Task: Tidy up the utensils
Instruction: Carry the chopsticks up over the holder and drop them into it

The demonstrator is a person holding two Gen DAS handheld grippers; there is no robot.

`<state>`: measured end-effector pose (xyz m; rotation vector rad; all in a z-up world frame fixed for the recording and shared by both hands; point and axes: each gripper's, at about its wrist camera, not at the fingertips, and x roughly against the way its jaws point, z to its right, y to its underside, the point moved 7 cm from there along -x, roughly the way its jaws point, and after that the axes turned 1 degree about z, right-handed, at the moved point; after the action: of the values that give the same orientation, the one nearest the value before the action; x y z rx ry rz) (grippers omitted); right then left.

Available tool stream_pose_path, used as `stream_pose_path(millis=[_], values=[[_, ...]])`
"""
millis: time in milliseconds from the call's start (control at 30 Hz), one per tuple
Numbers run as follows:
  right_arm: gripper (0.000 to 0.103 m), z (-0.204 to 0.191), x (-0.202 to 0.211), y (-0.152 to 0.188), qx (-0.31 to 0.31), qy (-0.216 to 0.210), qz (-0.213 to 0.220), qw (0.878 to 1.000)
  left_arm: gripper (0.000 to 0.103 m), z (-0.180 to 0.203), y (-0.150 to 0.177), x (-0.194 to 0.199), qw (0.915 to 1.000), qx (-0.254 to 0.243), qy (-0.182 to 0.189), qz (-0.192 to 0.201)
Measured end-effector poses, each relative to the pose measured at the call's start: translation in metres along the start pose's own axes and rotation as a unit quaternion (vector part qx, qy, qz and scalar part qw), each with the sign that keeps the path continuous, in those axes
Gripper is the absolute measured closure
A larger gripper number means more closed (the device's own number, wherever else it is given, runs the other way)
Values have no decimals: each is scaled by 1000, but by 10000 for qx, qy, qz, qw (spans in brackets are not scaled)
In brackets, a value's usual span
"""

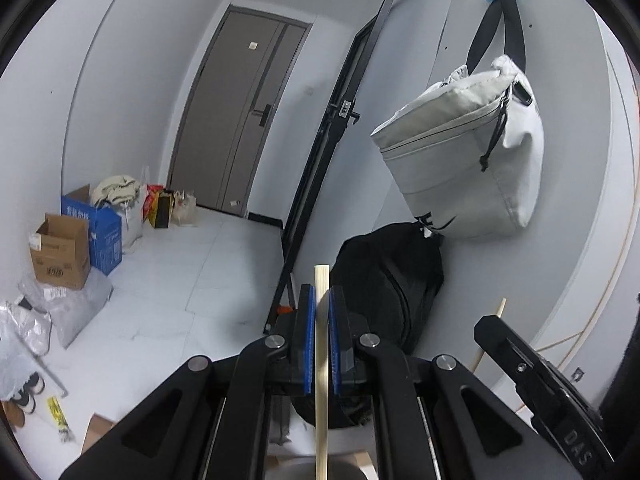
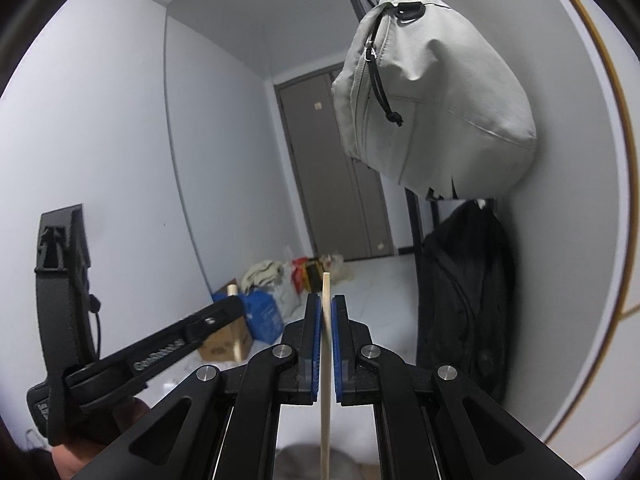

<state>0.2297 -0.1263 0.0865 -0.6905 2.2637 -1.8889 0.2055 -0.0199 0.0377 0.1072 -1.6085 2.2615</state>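
Left wrist view: your left gripper (image 1: 322, 300) clamps a chopstick (image 1: 321, 360) upright at bottom center. Right wrist view: your right gripper (image 2: 326, 308) pinches a second chopstick (image 2: 325, 360), also bottom center, below the gray bag (image 2: 432, 100).

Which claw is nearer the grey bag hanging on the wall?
Right, probably. The right claw, gripping a chopstick, points up beneath the grey bag. The left claw, holding another chopstick, sits farther left.

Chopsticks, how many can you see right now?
2. One chopstick stands upright between the left gripper pads; the other chopstick is upright in the right gripper. More may lie below, out of view.
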Motion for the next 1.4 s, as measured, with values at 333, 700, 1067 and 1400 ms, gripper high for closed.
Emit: stream_pose_path(millis=[333,700,1067,1400], values=[[99,6,-21,24,159,-30,182,9997,100,-14,25,-15,9995,-272,-11,146],[99,6,-25,42,366,-62,59,9993,100,-8,31,-15,9982,-495,64,331],[99,17,-28,60,79,-341,-344,9988,100,-2,41,-4,9974,-596,393,11],[96,9,-11,82,-224,-736,-910,9929,100,-3,63,3,9894,-552,872,-1017]])
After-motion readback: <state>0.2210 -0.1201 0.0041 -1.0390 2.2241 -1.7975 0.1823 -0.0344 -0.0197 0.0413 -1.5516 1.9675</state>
